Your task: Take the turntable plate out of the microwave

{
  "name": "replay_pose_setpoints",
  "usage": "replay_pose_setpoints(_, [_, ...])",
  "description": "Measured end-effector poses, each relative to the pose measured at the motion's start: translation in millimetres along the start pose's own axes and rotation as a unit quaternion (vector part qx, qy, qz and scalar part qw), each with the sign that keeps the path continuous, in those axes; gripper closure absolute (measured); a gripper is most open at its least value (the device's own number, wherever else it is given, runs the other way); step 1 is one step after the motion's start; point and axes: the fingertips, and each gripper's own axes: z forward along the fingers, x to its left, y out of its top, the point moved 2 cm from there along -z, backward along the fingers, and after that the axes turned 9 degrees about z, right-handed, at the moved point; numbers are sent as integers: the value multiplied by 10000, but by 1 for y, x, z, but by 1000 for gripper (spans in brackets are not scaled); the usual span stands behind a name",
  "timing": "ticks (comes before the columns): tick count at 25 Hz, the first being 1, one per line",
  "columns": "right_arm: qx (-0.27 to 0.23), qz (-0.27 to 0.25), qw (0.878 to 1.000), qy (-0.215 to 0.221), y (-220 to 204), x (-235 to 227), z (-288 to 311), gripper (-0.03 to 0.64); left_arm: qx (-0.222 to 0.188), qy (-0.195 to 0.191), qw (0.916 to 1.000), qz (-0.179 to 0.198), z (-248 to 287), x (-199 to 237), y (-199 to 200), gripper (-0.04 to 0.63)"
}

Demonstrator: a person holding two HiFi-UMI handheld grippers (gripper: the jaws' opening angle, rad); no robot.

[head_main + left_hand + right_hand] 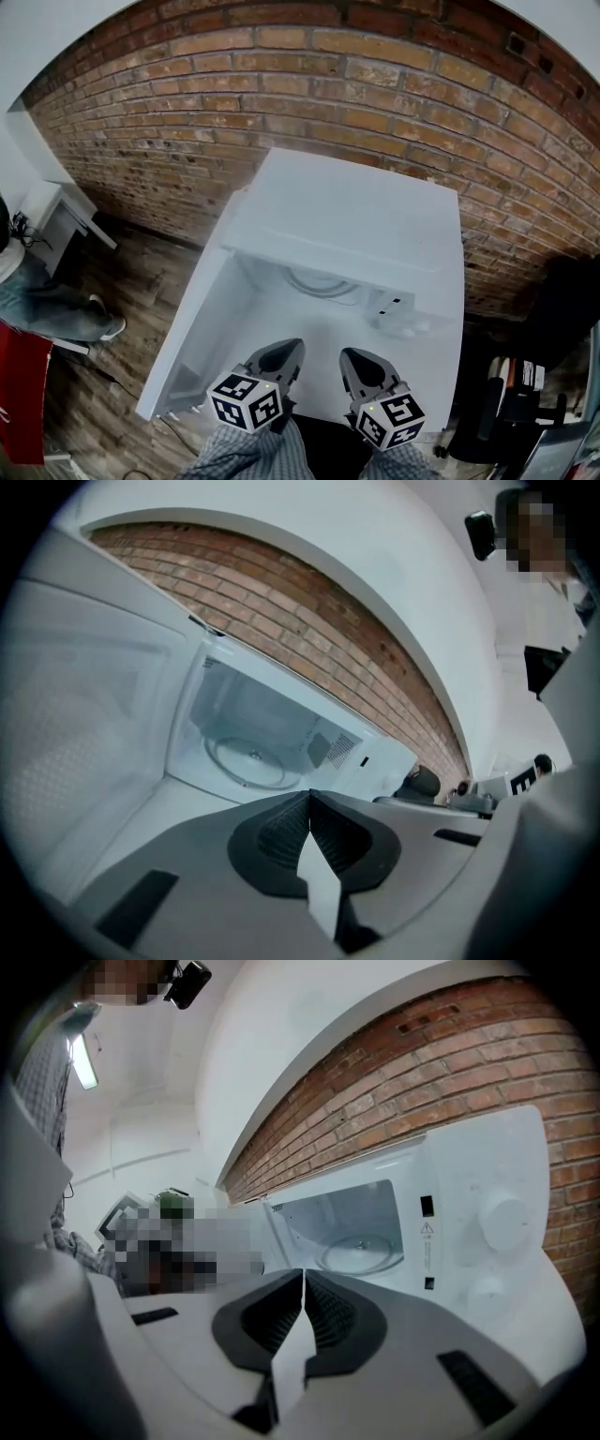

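Note:
A white microwave (366,225) stands against the brick wall with its door (192,328) swung open to the left. Inside on the cavity floor lies the clear glass turntable plate (248,763), also seen in the right gripper view (363,1252) and partly from above (319,284). My left gripper (284,352) and right gripper (354,359) hover side by side in front of the opening, short of the cavity. Both are shut with nothing between the jaws (309,794) (303,1274).
The control panel with two knobs (502,1227) sits right of the cavity. A person's legs (56,314) and a white table (61,211) are at the far left on the wooden floor. Dark equipment (534,403) stands at the right.

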Motion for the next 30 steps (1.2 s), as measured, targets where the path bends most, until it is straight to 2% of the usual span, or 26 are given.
replay_pose_setpoints(4, [19, 46, 10000, -85, 4, -10, 7, 597, 69, -111, 9975, -698, 22, 11, 3, 586])
replay_pose_setpoints(8, [-36, 181, 9994, -280, 10, -19, 12, 597, 176, -279, 9895, -1409, 45, 27, -2, 586])
replay_pose_setpoints(10, [-43, 217, 9991, -367, 13, -22, 14, 597, 229, -376, 9823, -1821, 56, 37, -5, 584])
replay_pose_setpoints(13, [-86, 228, 9986, -471, 21, -27, 21, 597, 250, -431, 9661, -2534, 74, 54, -10, 581])
replay_pose_setpoints(15, [-121, 251, 9982, -534, 25, -30, 25, 597, 193, -453, 9553, -2916, 83, 66, -12, 541])
replay_pose_setpoints(18, [-82, 281, 9977, -604, 25, -33, 32, 597, 150, -429, 9462, -3204, 94, 80, -15, 476])
replay_pose_setpoints(23, [75, 241, 9979, -602, 21, -29, 46, 597, 192, -241, 9341, -3556, 106, 102, -23, 472])
replay_pose_setpoints(30, [180, 283, 9971, -683, 20, -35, 55, 597, 180, -221, 9216, -3872, 121, 117, -27, 472])
